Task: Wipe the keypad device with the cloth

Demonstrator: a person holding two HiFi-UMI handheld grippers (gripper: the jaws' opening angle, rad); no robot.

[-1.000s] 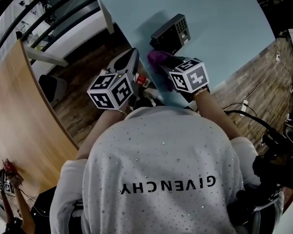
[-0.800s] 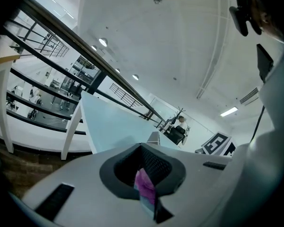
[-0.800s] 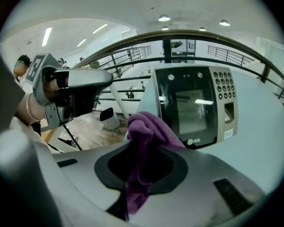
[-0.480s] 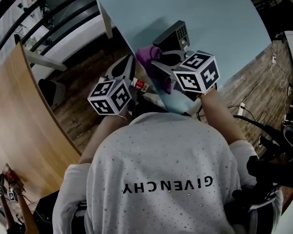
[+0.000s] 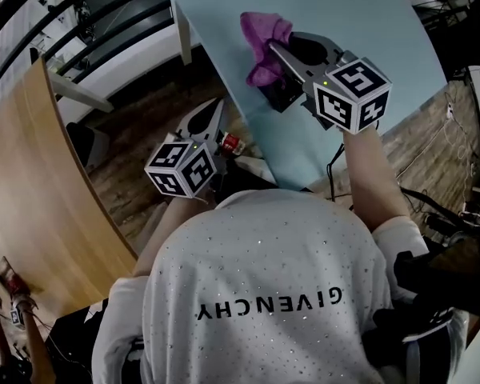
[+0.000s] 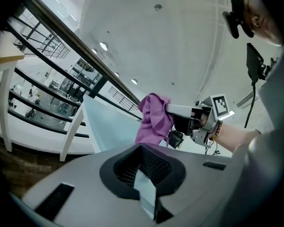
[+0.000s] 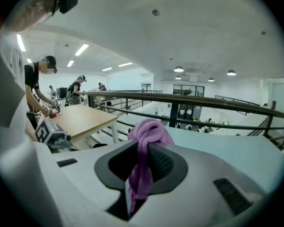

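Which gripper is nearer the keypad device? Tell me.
Right. The right gripper, holding the cloth, is over the keypad device; the left gripper is past the edge of the table.

A: From where does the head view look?
B: From above the person's back, steeply down on the table (image 5: 368, 30).
A: And the gripper views?
B: The left looks upward from beside the table; the right looks level across it. Head and left views share the right gripper (image 5: 276, 50).

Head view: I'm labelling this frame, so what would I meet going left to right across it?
Wooden table → left gripper → cloth → right gripper.
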